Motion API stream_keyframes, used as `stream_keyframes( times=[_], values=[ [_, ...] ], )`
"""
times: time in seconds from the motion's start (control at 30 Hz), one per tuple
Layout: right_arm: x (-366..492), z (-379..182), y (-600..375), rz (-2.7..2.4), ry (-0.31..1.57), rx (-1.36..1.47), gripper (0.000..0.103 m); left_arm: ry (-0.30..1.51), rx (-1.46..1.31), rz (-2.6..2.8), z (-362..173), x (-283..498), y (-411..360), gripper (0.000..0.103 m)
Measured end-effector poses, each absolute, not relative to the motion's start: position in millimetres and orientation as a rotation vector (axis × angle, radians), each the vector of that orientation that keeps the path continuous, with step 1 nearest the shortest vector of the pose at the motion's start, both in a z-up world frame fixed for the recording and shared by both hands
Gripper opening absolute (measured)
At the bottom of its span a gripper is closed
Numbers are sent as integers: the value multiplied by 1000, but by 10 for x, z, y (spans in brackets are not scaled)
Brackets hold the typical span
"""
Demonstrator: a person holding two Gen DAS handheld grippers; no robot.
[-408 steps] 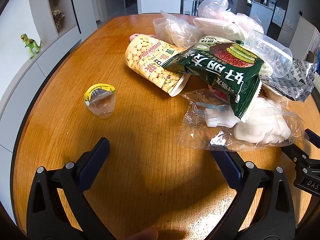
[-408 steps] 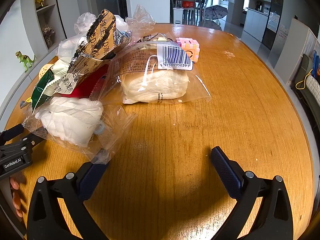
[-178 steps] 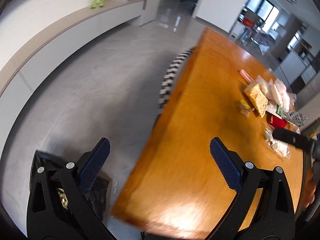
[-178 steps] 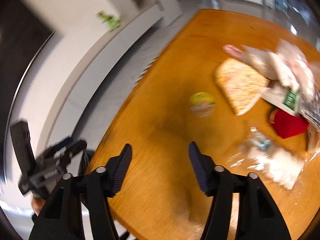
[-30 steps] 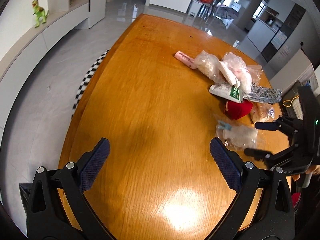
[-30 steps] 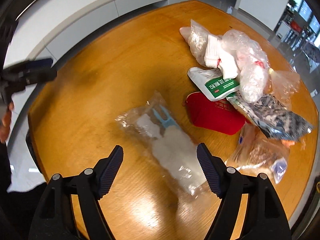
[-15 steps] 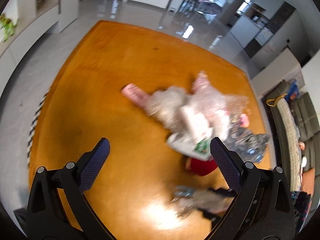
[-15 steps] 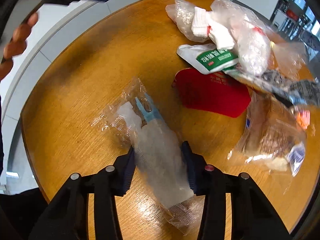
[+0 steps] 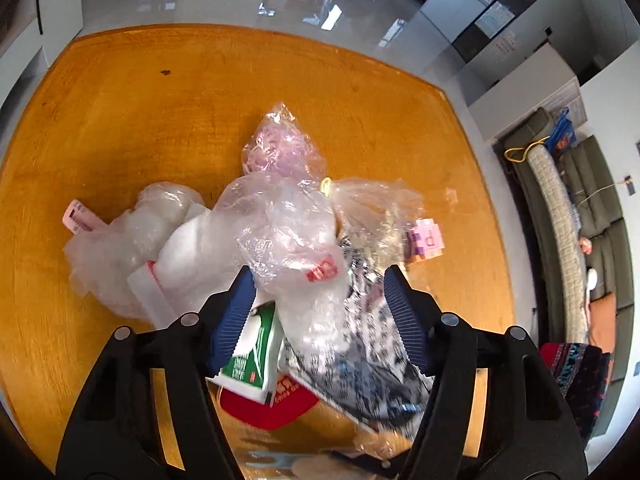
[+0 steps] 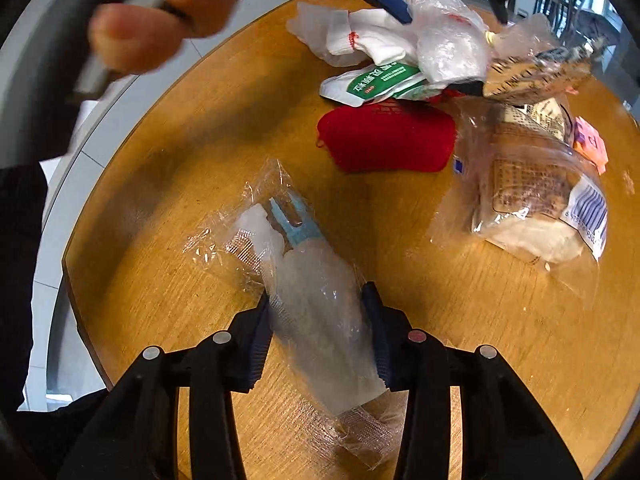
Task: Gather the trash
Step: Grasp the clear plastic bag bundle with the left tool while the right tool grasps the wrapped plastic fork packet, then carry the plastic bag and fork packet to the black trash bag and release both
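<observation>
Clear packet between hand-held gripper pads

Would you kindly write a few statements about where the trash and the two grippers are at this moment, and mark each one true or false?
1. The right gripper is closed on the clear wrapper with the blue fork. True.
2. The red pouch lies on the floor. False: it lies on the wooden table.
3. The left gripper straddles the crinkled clear bag. True.
4. The green-and-white packet is in the right gripper. False: it lies beside the red pouch.
</observation>
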State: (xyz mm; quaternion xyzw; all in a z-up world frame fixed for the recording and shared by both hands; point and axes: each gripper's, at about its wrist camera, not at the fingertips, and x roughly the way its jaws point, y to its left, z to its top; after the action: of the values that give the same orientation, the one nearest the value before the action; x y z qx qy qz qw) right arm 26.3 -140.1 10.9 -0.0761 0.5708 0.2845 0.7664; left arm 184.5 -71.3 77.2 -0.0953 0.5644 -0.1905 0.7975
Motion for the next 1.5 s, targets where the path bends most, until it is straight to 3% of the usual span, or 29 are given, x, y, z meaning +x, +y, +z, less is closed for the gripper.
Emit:
stream_keyframes(
  times=[0.17, 0.2, 0.3, 0.7, 0.93, 1.23, 1.5],
  values=[
    [191, 111, -1552, 603, 1240, -152, 45, 1248, -186, -360, 544, 1957, -766, 63],
    [204, 104, -1586, 599, 1240, -149, 45, 1248, -175, -360, 495, 1971, -788, 48],
    [204, 139, -1677, 589, 1237, -135, 45, 1224, -162, -369, 506, 1930, -784, 43],
    [-227, 662, -1693, 595, 1137, -88, 45, 1063, -159, -387, 1297, 1089, -14, 43],
    [-474, 854, -1250, 654, 1104, -81, 45, 1000, -195, -293, 1445, 358, 776, 43],
    [-997, 950, -272, 861, 1102, -91, 45, 919, -269, -110, 1434, -812, 1908, 45],
    [-1697, 910, 772, 1112, 1134, -153, 45, 896, -351, 158, 1108, -2079, 2965, 47]
  ],
)
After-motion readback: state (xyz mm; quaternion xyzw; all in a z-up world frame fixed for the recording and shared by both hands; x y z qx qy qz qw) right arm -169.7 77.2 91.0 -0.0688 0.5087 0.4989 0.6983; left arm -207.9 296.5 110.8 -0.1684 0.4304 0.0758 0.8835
